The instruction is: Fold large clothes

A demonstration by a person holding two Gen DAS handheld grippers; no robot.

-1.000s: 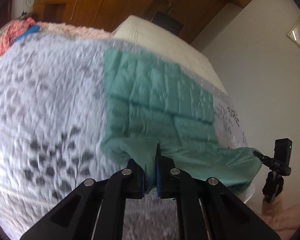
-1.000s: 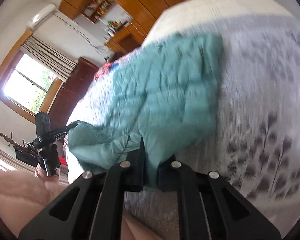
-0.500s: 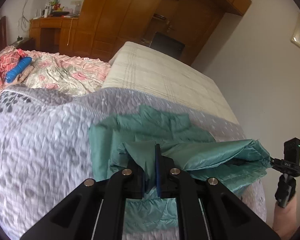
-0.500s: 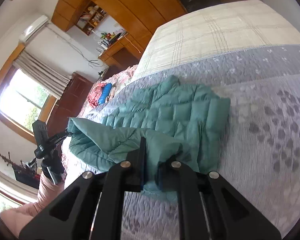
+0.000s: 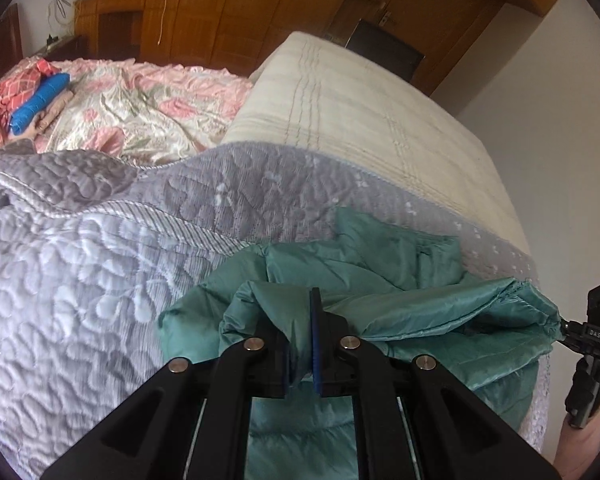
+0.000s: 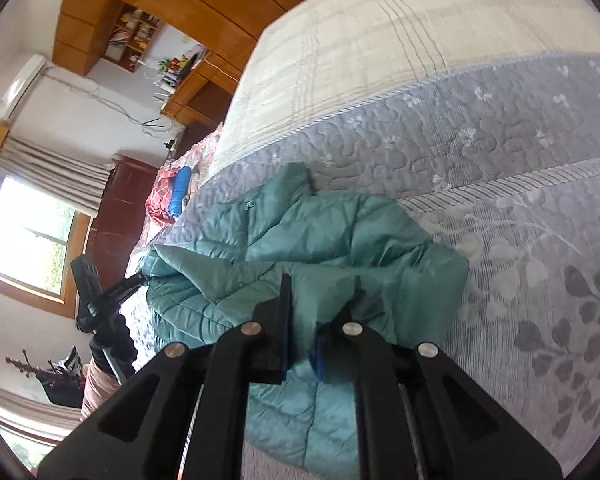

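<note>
A teal quilted puffer jacket (image 5: pixel 400 268) lies on the grey quilted bedspread (image 5: pixel 80 280); it also shows in the right wrist view (image 6: pixel 320 240). My left gripper (image 5: pixel 300 344) is shut on one corner of the jacket's hem and holds it lifted. My right gripper (image 6: pixel 302 332) is shut on the other corner (image 6: pixel 328 300). The lifted edge stretches between them over the rest of the jacket. The right gripper shows at the right edge of the left wrist view (image 5: pixel 592 336); the left gripper shows at the left of the right wrist view (image 6: pixel 100 296).
A cream mattress (image 5: pixel 360 100) lies beyond the bedspread. A pink floral quilt (image 5: pixel 132 108) with red and blue cloths (image 5: pixel 36 100) lies at far left. Wooden wardrobes (image 5: pixel 260 12) line the far wall. A window (image 6: pixel 28 236) is at left.
Both grippers have carried the lifted hem forward over the jacket toward its collar. The jacket, spread flat a second ago, now lies doubled and bunched.
</note>
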